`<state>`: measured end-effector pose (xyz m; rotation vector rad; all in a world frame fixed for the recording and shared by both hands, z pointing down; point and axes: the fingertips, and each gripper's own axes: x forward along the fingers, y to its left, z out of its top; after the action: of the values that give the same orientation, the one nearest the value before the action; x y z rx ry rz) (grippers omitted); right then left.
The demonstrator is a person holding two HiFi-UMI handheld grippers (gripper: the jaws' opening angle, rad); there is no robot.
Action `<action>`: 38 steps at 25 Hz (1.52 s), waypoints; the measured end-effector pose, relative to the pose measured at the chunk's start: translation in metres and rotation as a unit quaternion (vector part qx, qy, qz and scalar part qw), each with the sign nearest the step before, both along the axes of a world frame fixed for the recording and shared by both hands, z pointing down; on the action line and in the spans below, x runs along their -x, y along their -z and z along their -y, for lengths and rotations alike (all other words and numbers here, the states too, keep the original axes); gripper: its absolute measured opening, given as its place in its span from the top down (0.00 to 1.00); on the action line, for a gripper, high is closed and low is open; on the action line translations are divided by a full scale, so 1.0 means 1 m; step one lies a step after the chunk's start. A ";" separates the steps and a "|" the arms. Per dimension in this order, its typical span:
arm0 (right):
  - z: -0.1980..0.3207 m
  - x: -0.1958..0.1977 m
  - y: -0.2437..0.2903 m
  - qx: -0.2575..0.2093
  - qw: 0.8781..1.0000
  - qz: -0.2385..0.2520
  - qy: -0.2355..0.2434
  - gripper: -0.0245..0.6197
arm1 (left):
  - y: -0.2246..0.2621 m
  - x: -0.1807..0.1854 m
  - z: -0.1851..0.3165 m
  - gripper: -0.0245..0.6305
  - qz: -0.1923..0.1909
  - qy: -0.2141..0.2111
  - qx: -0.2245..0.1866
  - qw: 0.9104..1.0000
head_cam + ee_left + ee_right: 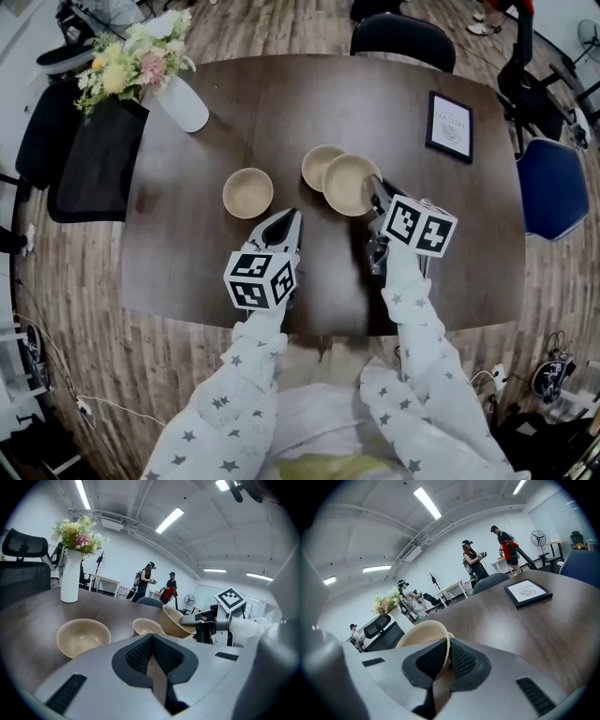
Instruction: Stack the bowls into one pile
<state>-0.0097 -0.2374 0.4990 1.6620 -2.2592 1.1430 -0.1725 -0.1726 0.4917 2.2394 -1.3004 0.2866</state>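
Note:
Three tan bowls are on the dark table [187,253]. One bowl [247,192] [83,637] stands alone to the left. A second bowl [319,164] [146,626] stands at the middle. The third bowl [349,184] [174,620] [423,637] is tilted and lifted beside the second, overlapping its right edge. My right gripper [376,190] [447,654] is shut on the near rim of this third bowl. My left gripper [284,225] [152,645] hovers over the table just in front of the left and middle bowls, jaws shut with nothing between them.
A white vase of flowers [178,98] [71,581] stands at the far left corner. A framed picture [450,127] [528,592] lies at the far right. Chairs ring the table: black [403,37], blue [551,187]. People stand in the room's background.

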 end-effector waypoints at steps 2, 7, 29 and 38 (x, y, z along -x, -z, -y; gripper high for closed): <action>0.005 0.005 0.000 -0.002 1.000 -0.002 -0.006 0.90 | 0.001 0.004 0.003 0.92 -0.001 -0.003 -0.001 1.000; 0.020 0.015 -0.005 0.002 1.000 -0.007 -0.012 0.90 | -0.001 0.008 0.006 0.93 -0.004 -0.001 0.005 1.000; 0.062 0.048 -0.044 0.017 0.995 -0.081 0.048 0.90 | -0.025 0.007 0.023 0.92 -0.008 0.031 0.047 0.998; 0.063 0.052 -0.038 -0.016 0.991 -0.110 0.079 0.89 | -0.024 0.004 0.020 0.93 -0.005 0.038 0.048 0.998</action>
<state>-0.0620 -0.3002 0.5372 1.5059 -2.2334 0.8484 -0.1763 -0.1926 0.5162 2.1035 -1.3352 0.3023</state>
